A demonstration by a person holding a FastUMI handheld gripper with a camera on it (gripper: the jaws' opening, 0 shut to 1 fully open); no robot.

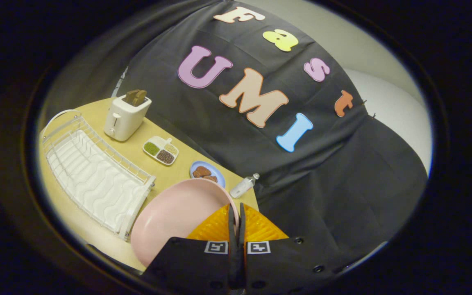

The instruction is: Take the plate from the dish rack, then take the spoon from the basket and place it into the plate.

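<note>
Hand-held gripper sits at bottom centre of frame, fingers pressed nearly together w/ the rim of the pink plate pinched between them. Plate hangs left of the fingers, tilted, its hollow face toward the camera. It looks lifted off the table, though contact underneath can't be confirmed. An edge grip makes sense: a thin rim is the only part two narrow fingers can close on, and it lets the plate come out of the slots edge-on.

Dish rack lies at left of frame, white wire w/ a ribbed drain tray, no dishes in it. So step one, getting the plate out, looks done; plate now needs setting flat on the table.

Behind the rack, upper left: toaster w/ bread in the slots. Toward centre along the table's far edge: divided snack tray, then a blue dish w/ brown pieces, then a small bottle lying on its side just beyond the fingertips.

An orange ribbed thing shows right behind the fingers, partly hidden by plate and gripper body; poss. the basket, can't tell. No spoon seen.

Spoon part of the task is not yet begun.
</note>
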